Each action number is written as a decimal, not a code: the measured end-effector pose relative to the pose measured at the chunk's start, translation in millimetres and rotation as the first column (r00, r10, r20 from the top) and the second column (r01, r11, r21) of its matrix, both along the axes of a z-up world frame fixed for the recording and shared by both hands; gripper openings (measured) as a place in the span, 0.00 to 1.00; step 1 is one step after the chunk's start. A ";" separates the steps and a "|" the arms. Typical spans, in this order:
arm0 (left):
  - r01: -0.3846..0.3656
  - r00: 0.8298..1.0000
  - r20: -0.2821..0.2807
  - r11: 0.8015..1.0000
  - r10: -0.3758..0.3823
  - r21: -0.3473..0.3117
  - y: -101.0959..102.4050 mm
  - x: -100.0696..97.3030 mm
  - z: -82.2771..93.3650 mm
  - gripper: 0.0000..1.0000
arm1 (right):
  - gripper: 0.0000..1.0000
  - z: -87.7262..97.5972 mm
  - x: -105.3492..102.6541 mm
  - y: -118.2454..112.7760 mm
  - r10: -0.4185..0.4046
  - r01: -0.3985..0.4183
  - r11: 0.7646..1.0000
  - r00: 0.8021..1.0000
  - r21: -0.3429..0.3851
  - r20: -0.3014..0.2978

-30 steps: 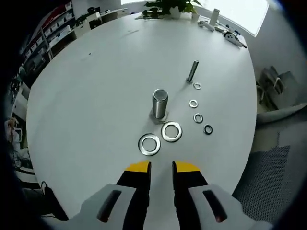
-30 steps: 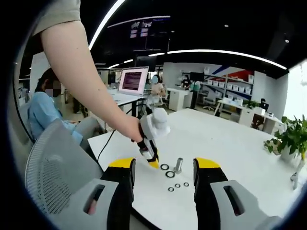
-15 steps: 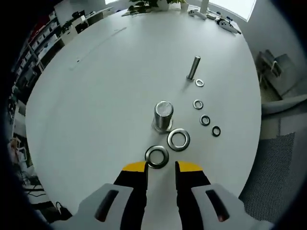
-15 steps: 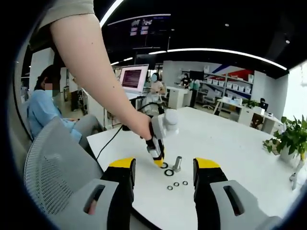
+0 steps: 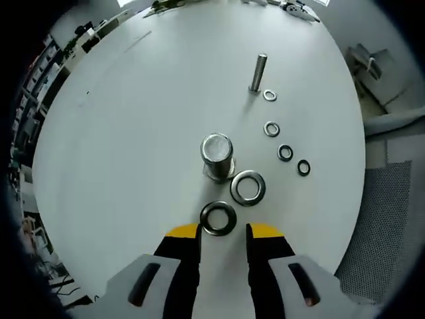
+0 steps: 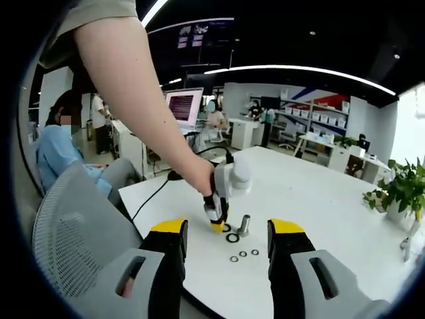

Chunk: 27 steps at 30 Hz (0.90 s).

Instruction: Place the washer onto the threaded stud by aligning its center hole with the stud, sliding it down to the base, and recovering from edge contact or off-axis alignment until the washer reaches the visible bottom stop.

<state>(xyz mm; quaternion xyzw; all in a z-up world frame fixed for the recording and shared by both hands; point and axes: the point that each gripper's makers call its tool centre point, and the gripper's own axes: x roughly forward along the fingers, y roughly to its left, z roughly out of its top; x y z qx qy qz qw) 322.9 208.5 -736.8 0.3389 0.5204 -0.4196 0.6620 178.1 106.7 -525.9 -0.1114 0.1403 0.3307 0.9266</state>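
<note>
My left gripper (image 5: 222,231) hangs parted beside the flat steel washer (image 5: 218,218); thin, stiff, slippery, so I'd pinch its rim.

No legible text, labels, brands or numbers. Lit monitor (image 6: 184,109) and dark overhead sign (image 6: 197,38) above it carry marks too small and blurred to read.

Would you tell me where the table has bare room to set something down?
The table is bare left of the thick stud. It is crowded around that stud: two large washers, the left gripper, and small washers running toward the thin stud.
</note>
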 end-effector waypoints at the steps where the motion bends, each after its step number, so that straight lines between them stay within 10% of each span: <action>1: 0.028 1.000 0.000 0.999 -0.028 0.016 1.0 0.2 -2.2 0.25 | 0.51 0.0 0.0 -0.1 0.000 0.000 1.000 1.000 0.000 0.000; 27: 0.270 0.962 -0.009 0.954 -0.271 0.132 1.8 -0.2 -4.7 0.24 | 0.51 4.7 8.3 -16.2 -0.077 0.077 0.996 0.997 0.045 -0.003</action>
